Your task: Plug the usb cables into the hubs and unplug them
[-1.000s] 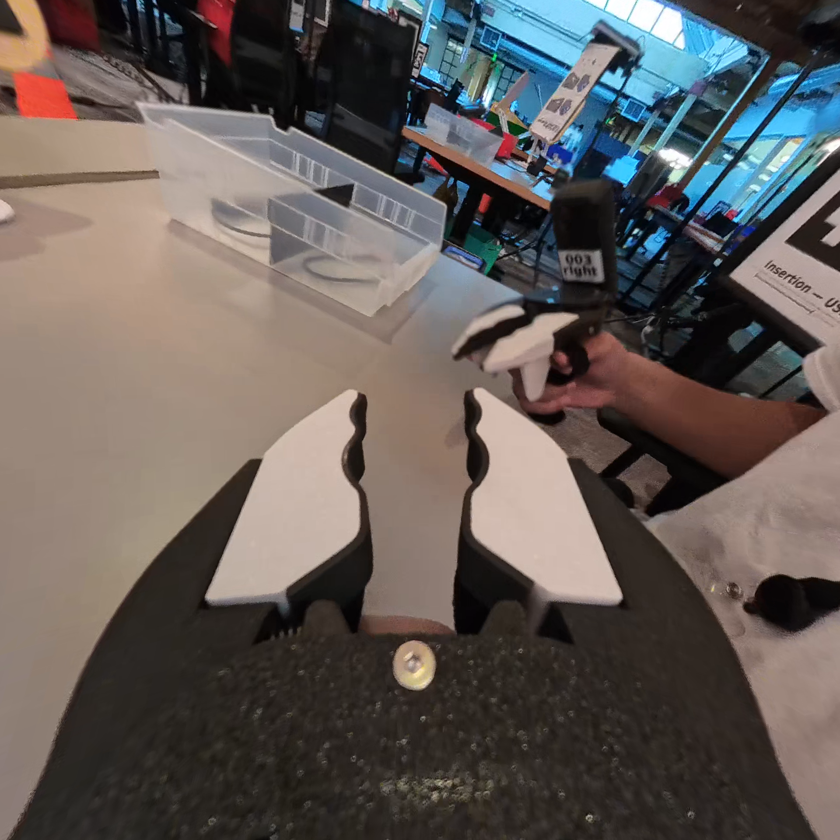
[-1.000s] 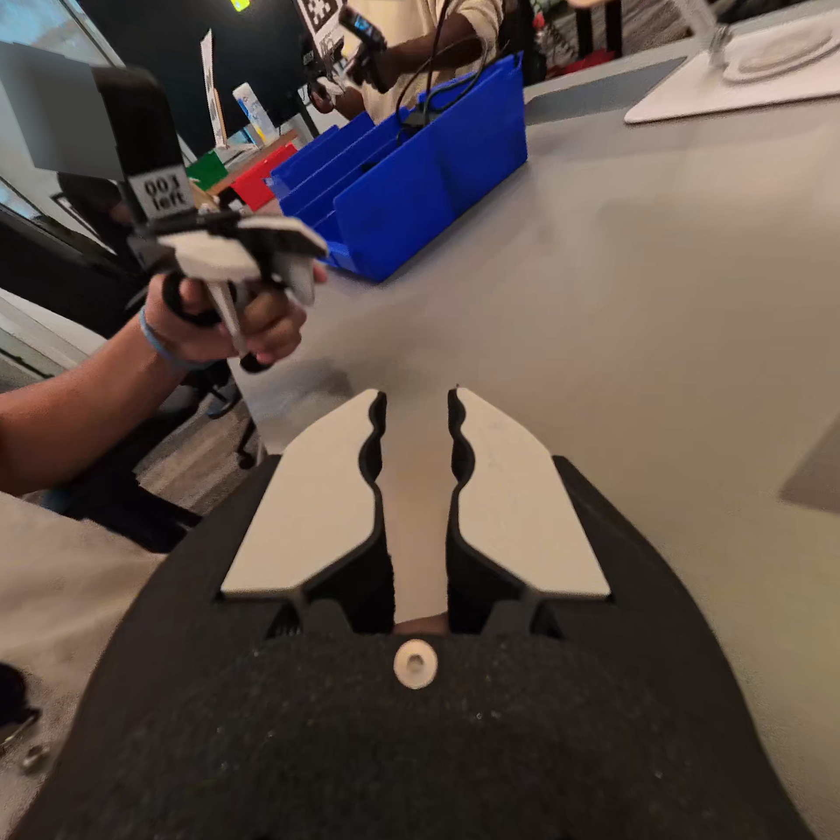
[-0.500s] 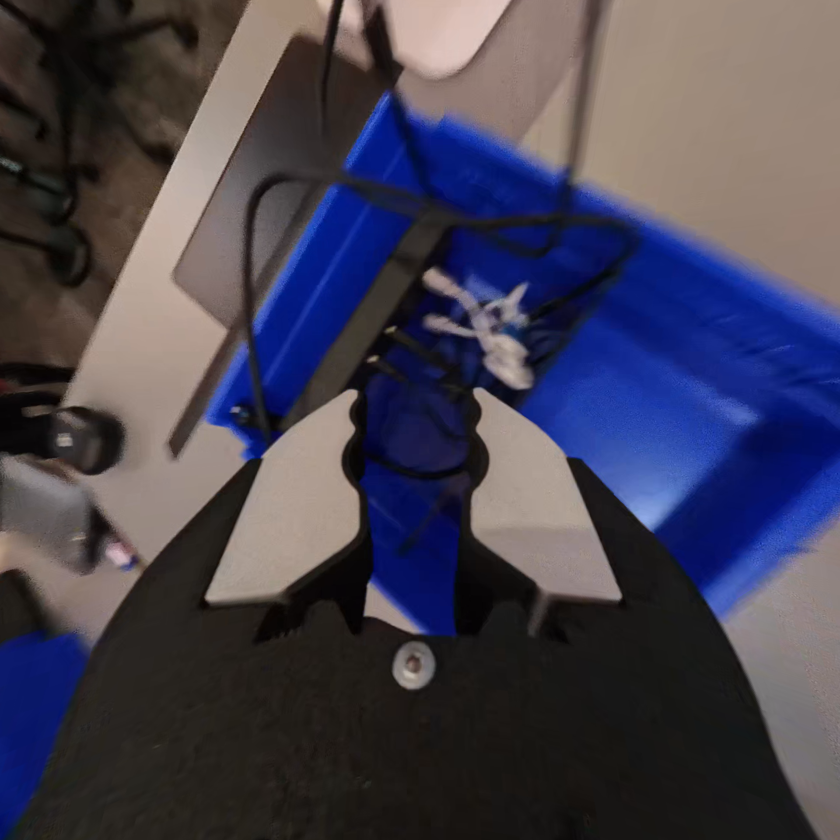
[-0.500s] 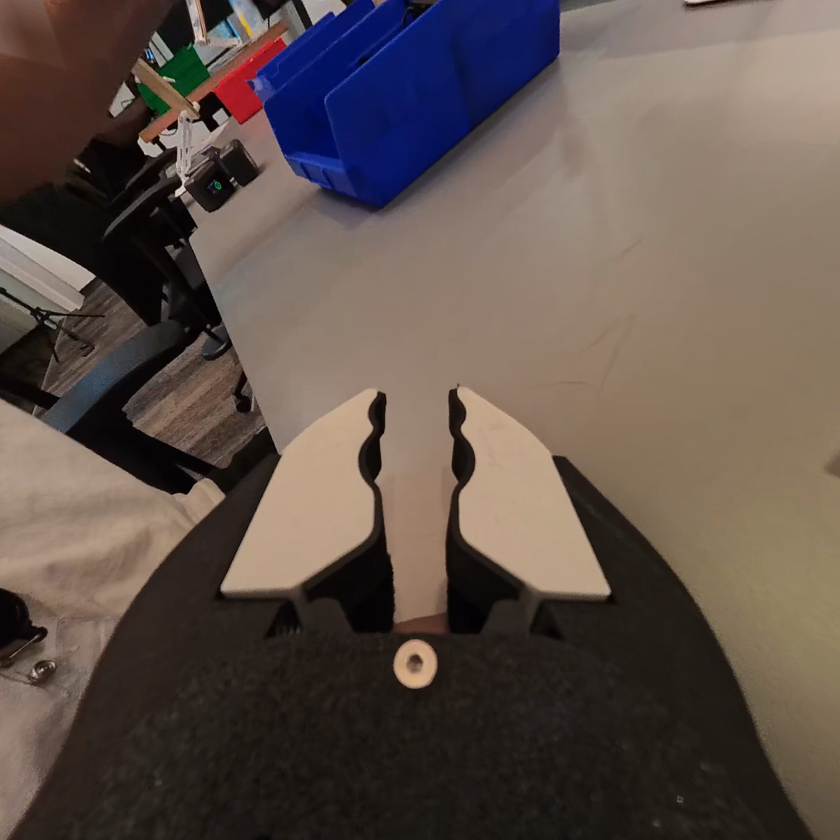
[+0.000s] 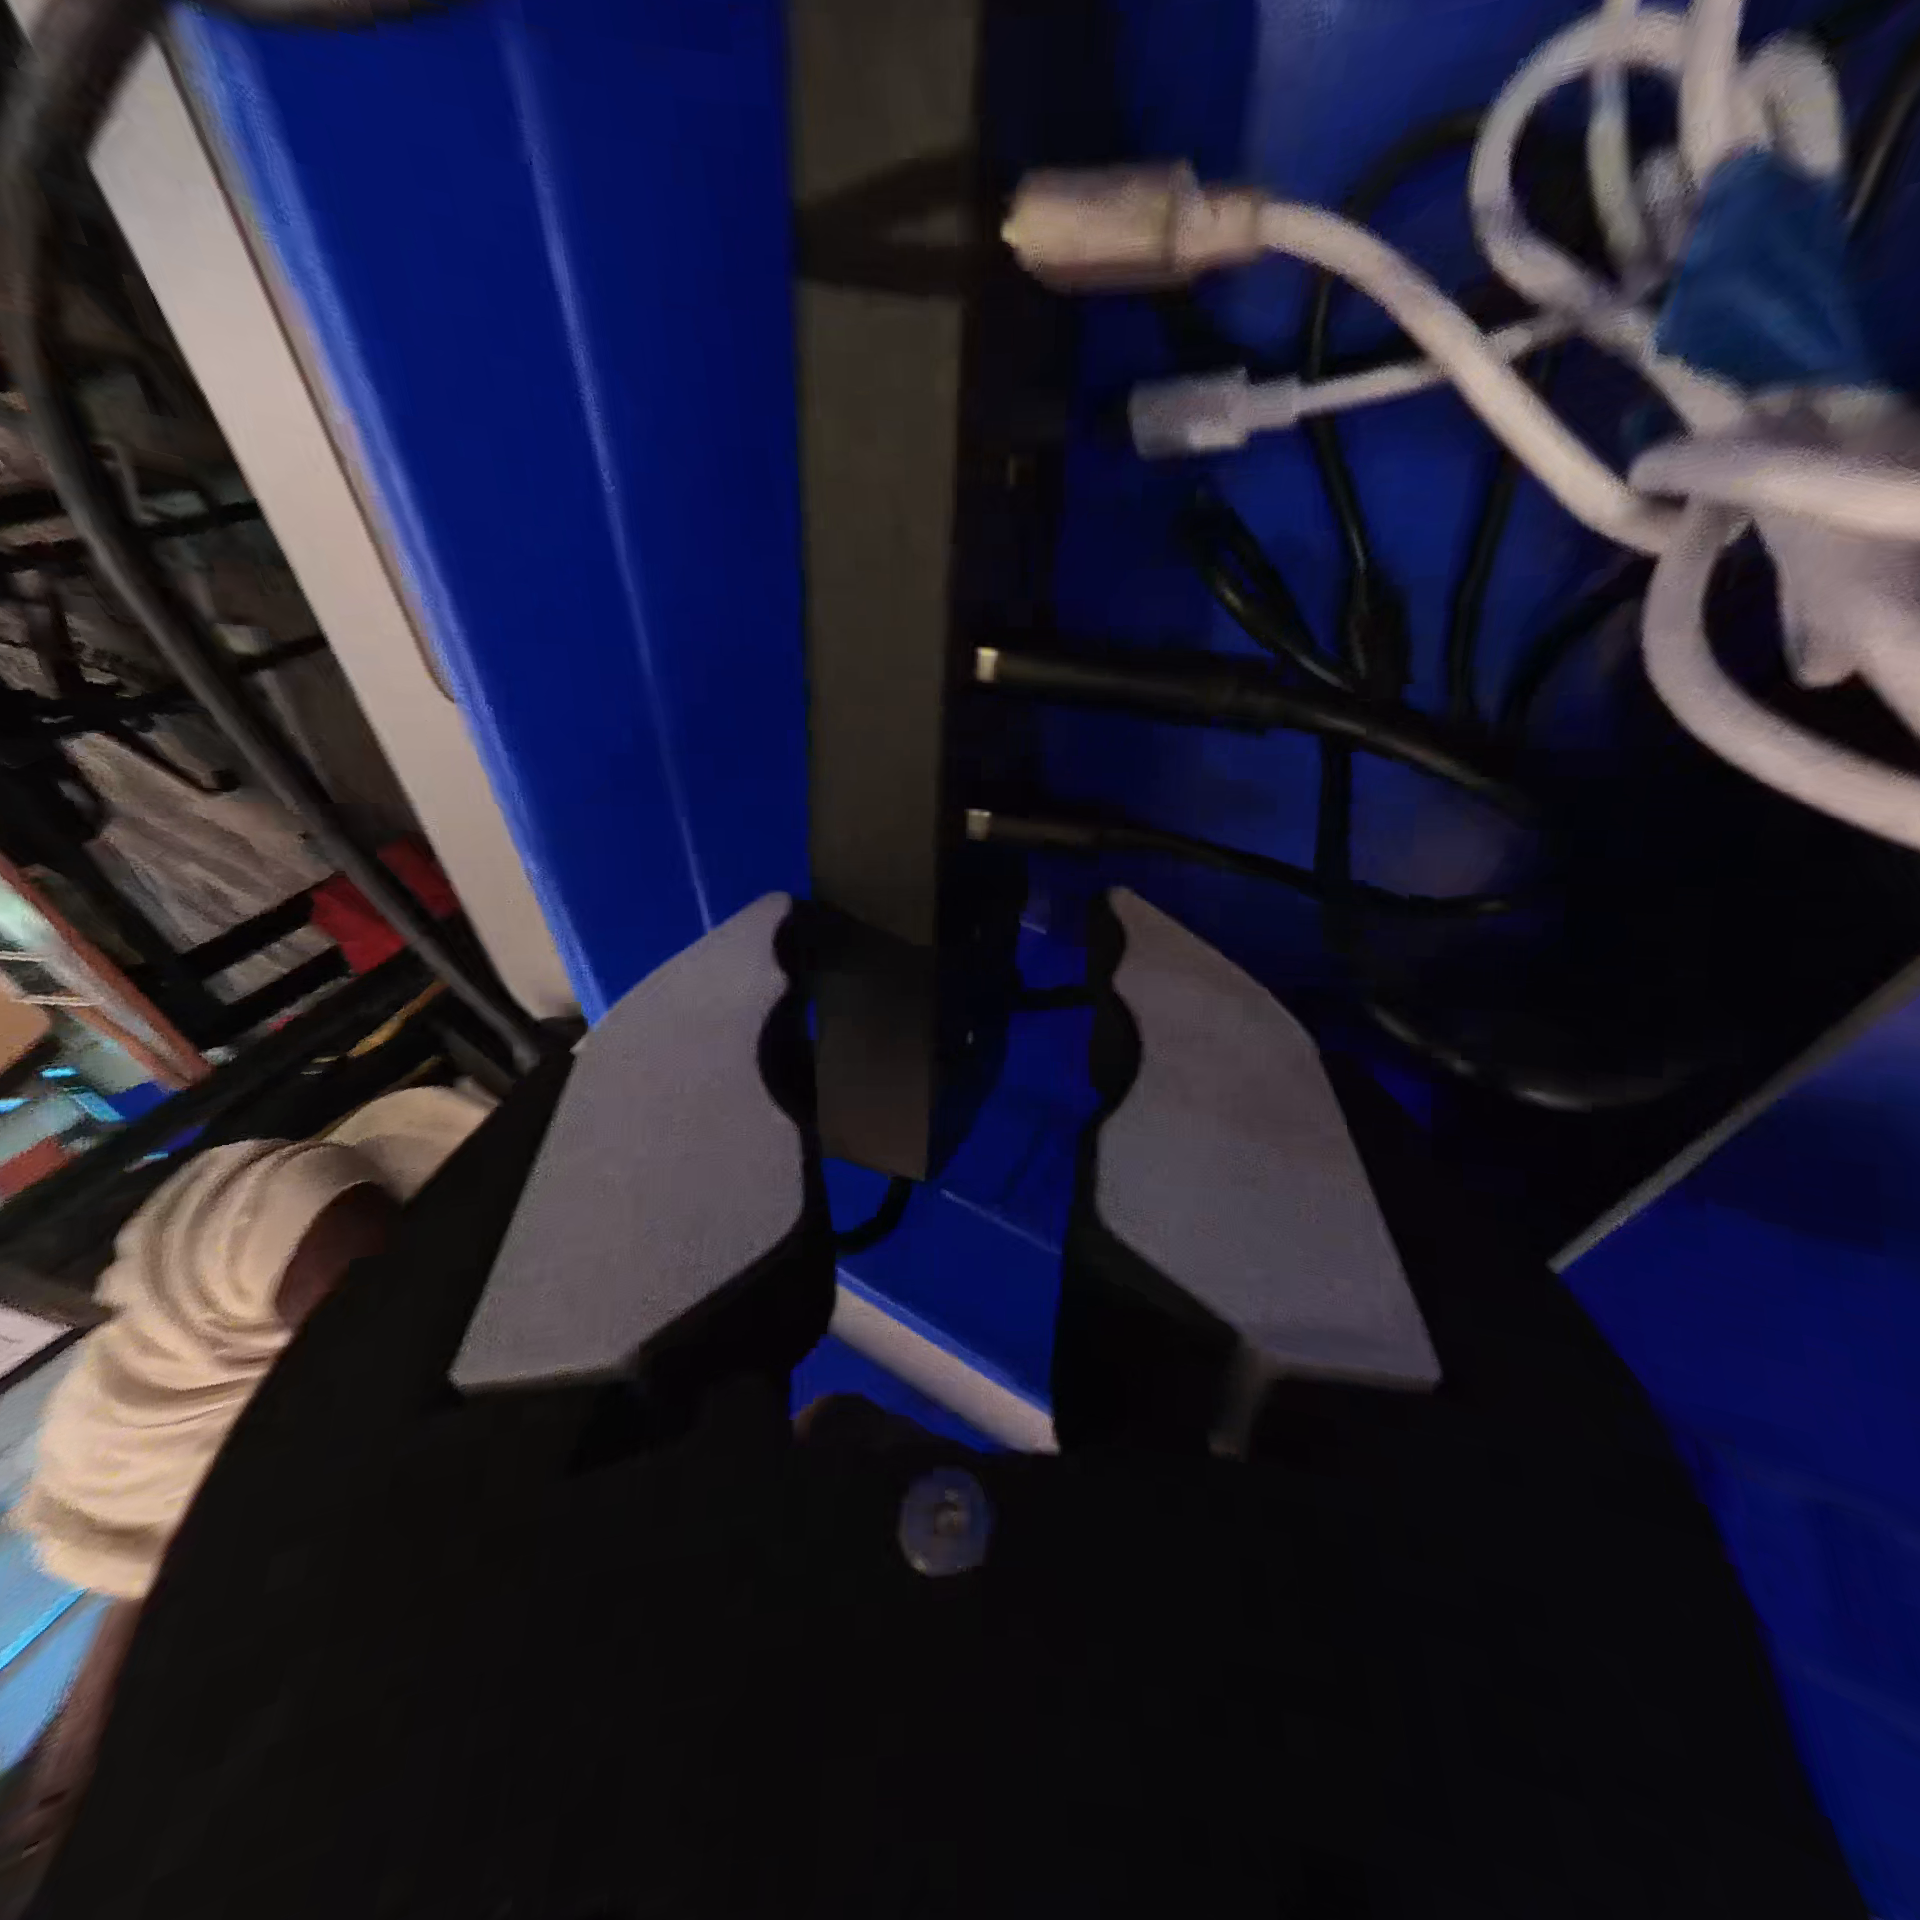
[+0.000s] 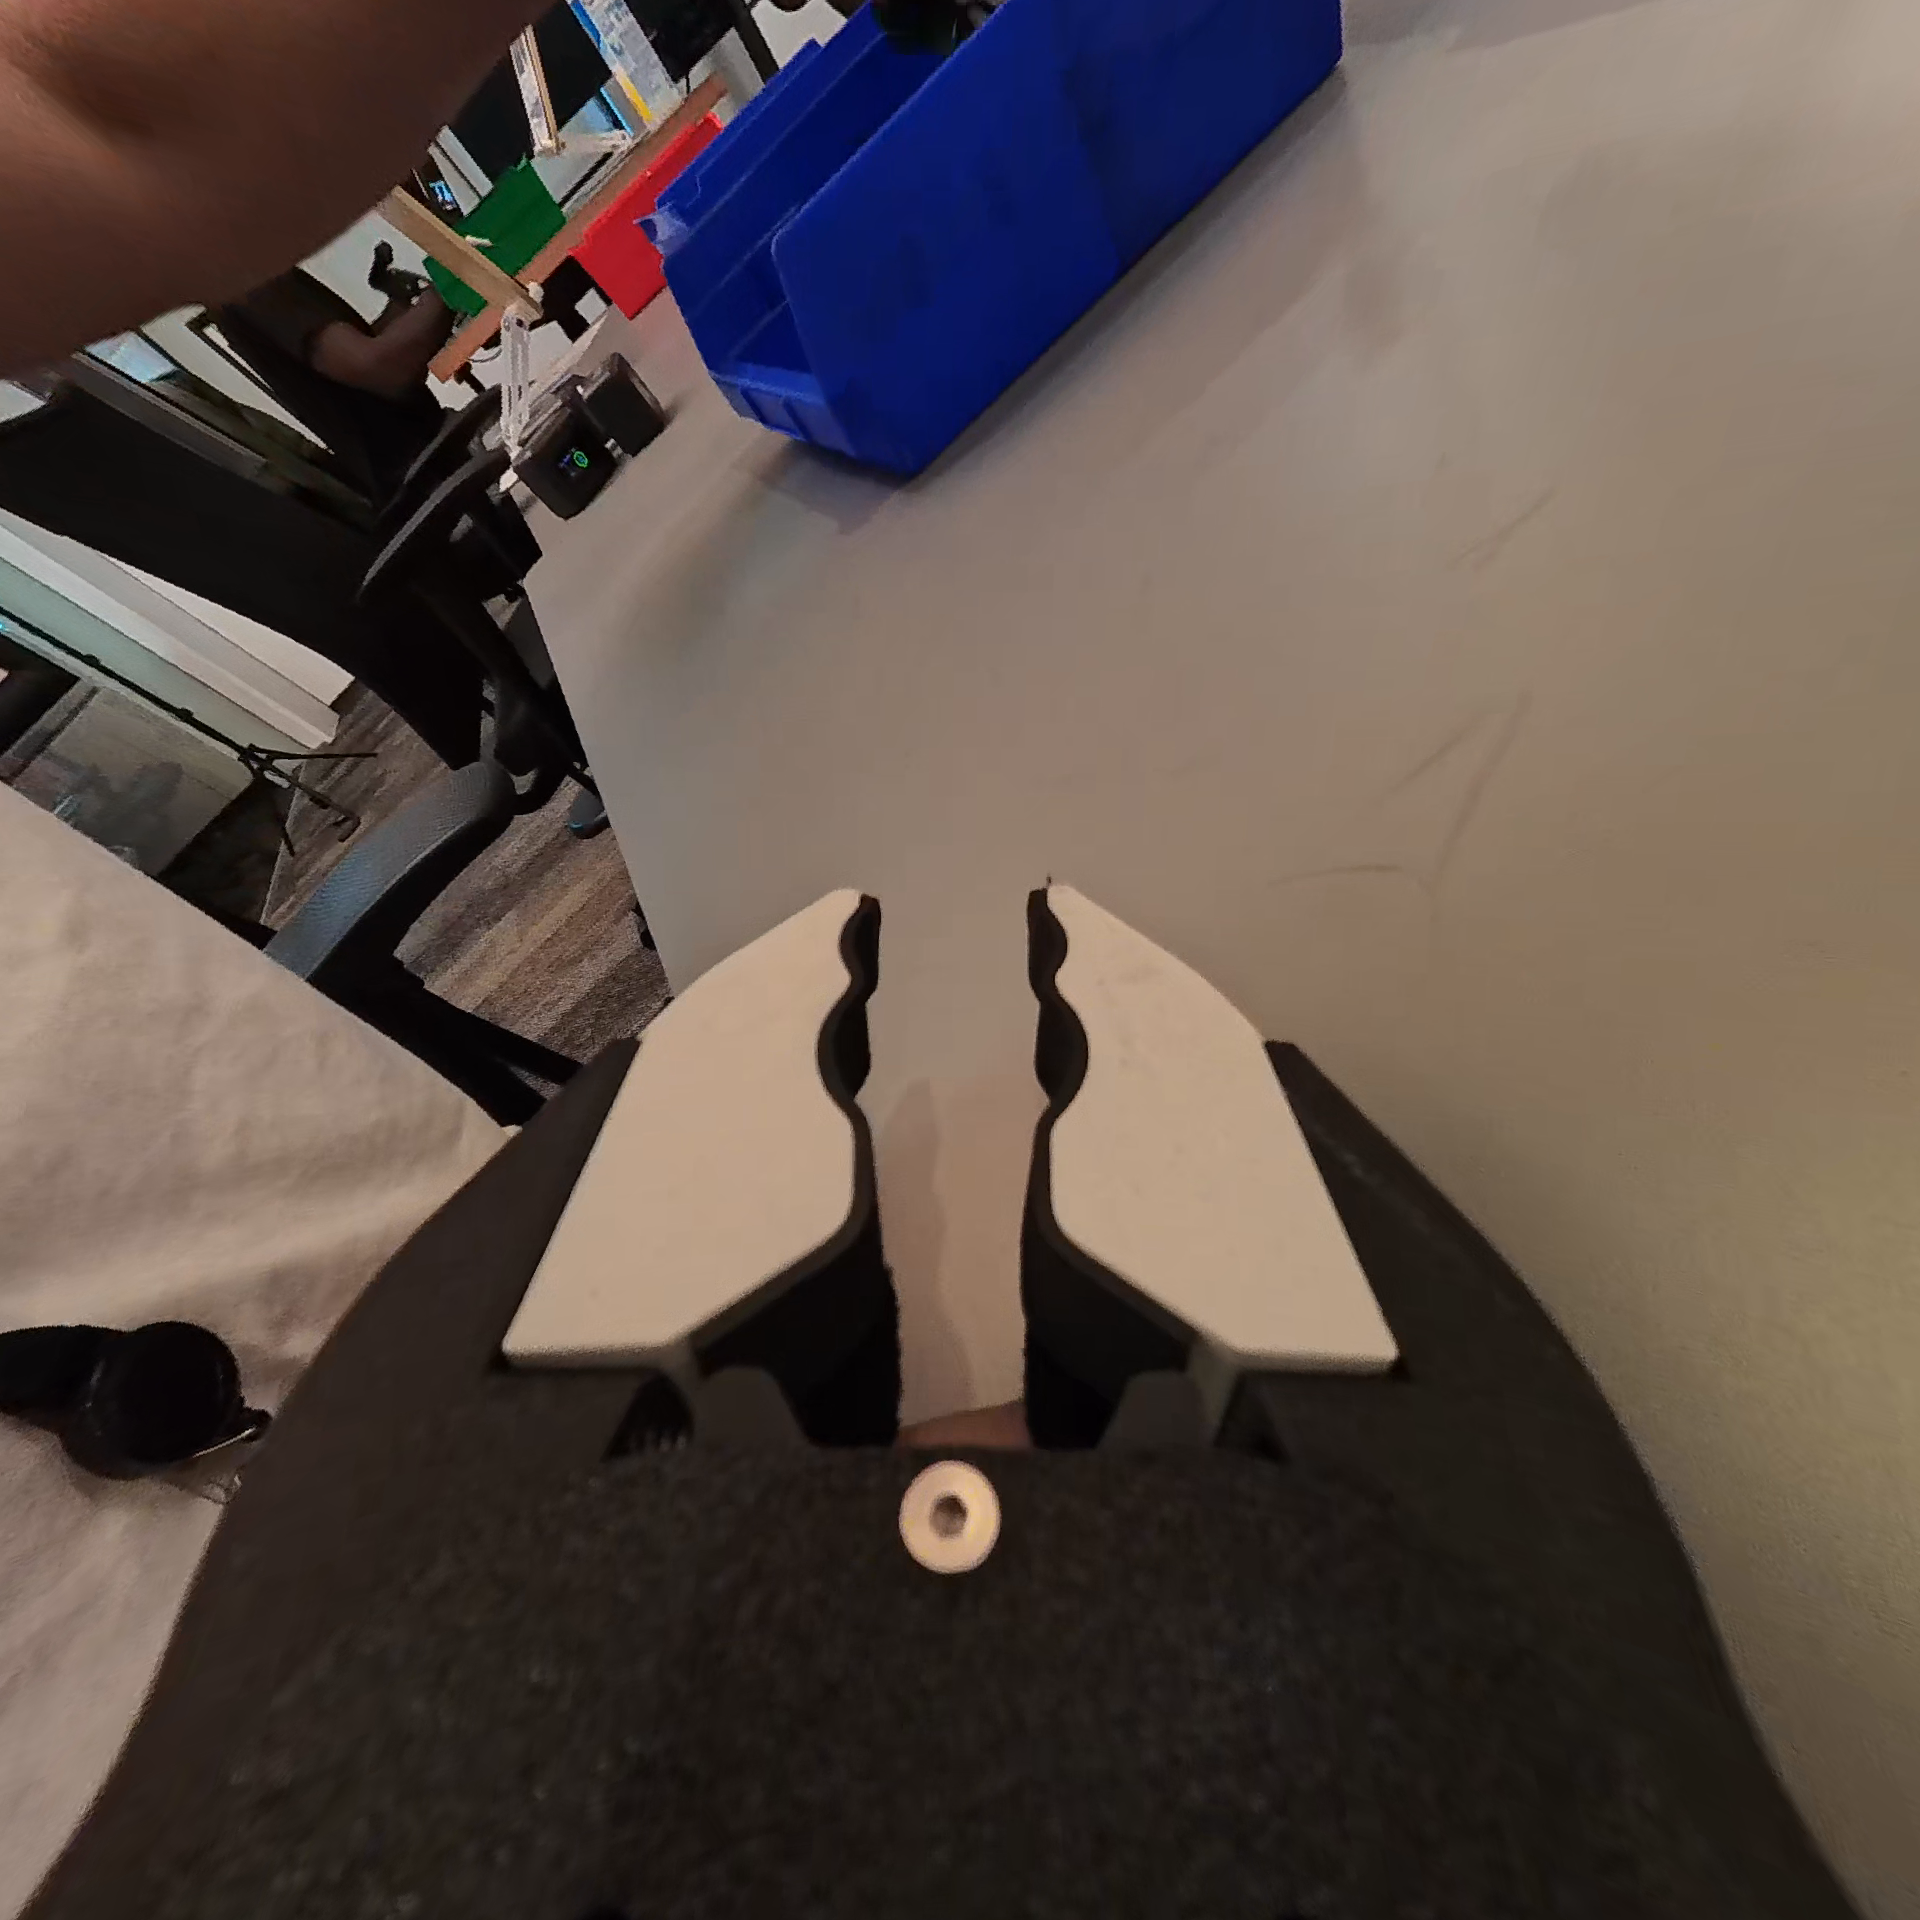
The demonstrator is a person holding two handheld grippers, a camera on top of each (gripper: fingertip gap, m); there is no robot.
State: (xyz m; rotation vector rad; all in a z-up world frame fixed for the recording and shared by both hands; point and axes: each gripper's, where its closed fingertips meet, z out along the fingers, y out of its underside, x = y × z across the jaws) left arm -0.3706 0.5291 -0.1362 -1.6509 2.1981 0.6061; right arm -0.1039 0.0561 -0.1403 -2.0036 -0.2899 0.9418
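In the left wrist view I am inside a blue bin (image 5: 582, 436). A long dark grey hub (image 5: 883, 623) runs away from me, and its near end lies between the fingers of my left gripper (image 5: 945, 914), which is open. The left finger is close against the hub's side; the right finger stands apart. Two black usb cables (image 5: 1195, 696) sit in the hub's right side. Loose white cables (image 5: 1351, 270) with pale plugs lie tangled farther right. My right gripper (image 6: 951, 904) is open and empty above the grey table (image 6: 1351, 675).
The blue bin (image 6: 987, 208) stands at the table's far left edge in the right wrist view, with red and green bins behind it. A small black device (image 6: 582, 457) sits by the table edge. A person's arm (image 6: 156, 156) crosses the top left. A cream sleeve (image 5: 208, 1351) shows lower left.
My left gripper has swung from the table front over to the blue bin and dropped into it, closing in on the hub's end. My right gripper has stayed open and shifted only slightly.
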